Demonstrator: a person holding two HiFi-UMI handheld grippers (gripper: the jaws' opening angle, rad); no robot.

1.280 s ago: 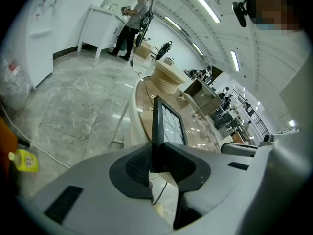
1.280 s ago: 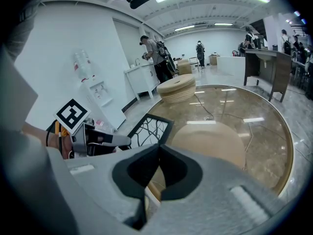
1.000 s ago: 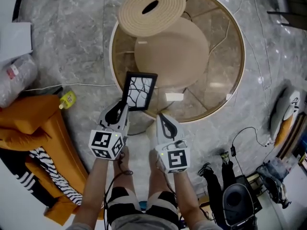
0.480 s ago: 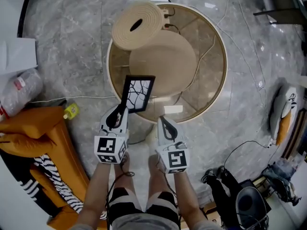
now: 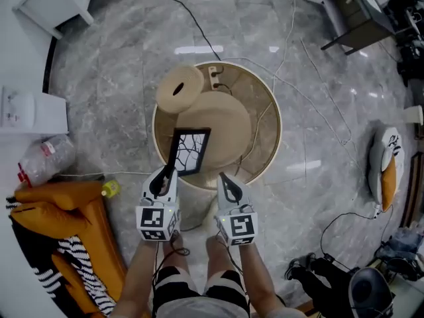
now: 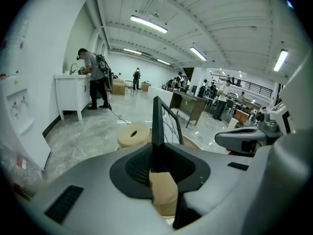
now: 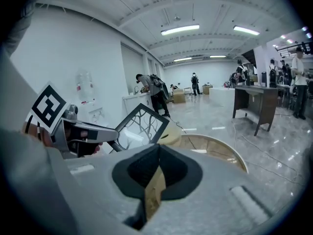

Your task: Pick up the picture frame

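The picture frame [image 5: 190, 151] is black-rimmed with a branch pattern on white, and it hangs in the air above the round table. My left gripper [image 5: 170, 171] is shut on its lower left corner. In the left gripper view the frame [image 6: 161, 124] stands edge-on, rising out of the closed jaws of that gripper [image 6: 157, 151]. My right gripper [image 5: 224, 176] hovers just right of the frame, shut and with nothing in it. The right gripper view shows its jaws [image 7: 156, 148] together, the frame [image 7: 140, 126] tilted at the left, and the left gripper [image 7: 83, 133] holding it.
Below lies a round glass-topped table [image 5: 268, 128] with a beige seat under it and a tan coiled spool [image 5: 179, 89] on its far rim. Cables trail over the marble floor. An orange sofa [image 5: 66, 211], a plastic bottle [image 5: 41, 167] and a white cabinet [image 5: 33, 111] stand at the left.
Both grippers have risen well above the table, the left one carrying the frame. The table and floor now look smaller and farther below.
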